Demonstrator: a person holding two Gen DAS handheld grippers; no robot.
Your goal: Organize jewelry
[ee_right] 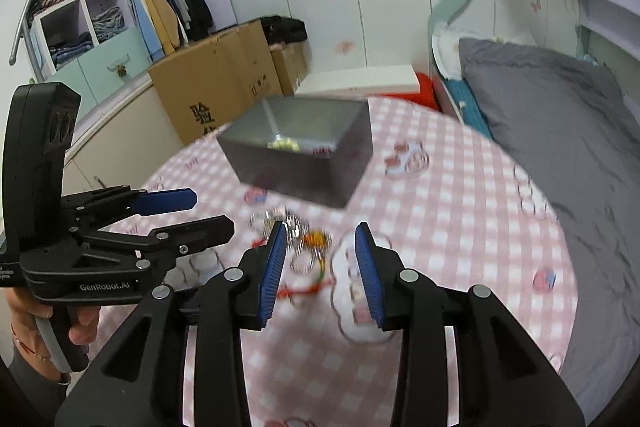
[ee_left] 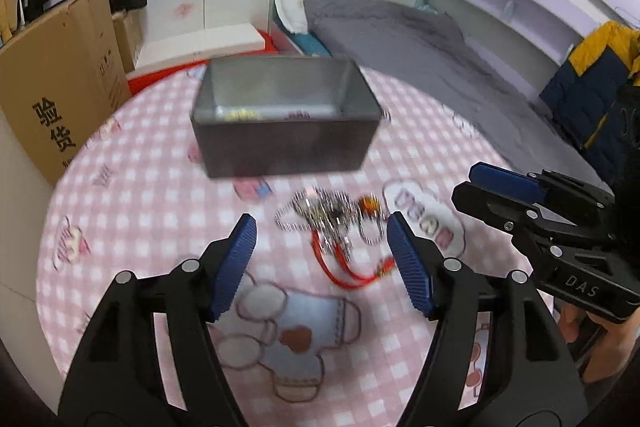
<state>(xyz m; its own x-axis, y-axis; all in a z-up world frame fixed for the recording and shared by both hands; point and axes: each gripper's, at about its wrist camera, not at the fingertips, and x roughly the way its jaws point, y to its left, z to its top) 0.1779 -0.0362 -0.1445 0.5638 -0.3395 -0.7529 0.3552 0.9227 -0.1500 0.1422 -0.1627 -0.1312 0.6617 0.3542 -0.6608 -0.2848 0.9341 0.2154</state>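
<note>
While both views were smeared by motion blur, the layout read clearly enough: a tangled heap of silver chains, rings and red cord [ee_left: 334,227] lay on the pink checked cartoon-print tablecloth [ee_left: 132,227], just in front of a dark grey rectangular metal tin [ee_left: 285,115] whose open top showed a few pieces already at the bottom. The left gripper [ee_left: 322,263] hung over the heap with its blue ribbed pads spread wide and nothing between them. The right gripper [ee_right: 322,273] pointed at the same heap from the other side, its pads parted more narrowly and also empty.

The likeliest trouble, as I judged it, was the tangle itself: a pinch on one chain could drag the whole knot along, or the thin links could slip through the ribbed pads and drop short of the tin. With both tools aimed at one small pile, their fingers could also knock together.

Open cloth lay on every side of the heap and nearer the person. The tin's front wall stood close behind it, so any lift would have needed to clear that rim. The table's curved edge was well apart from the pile.
</note>
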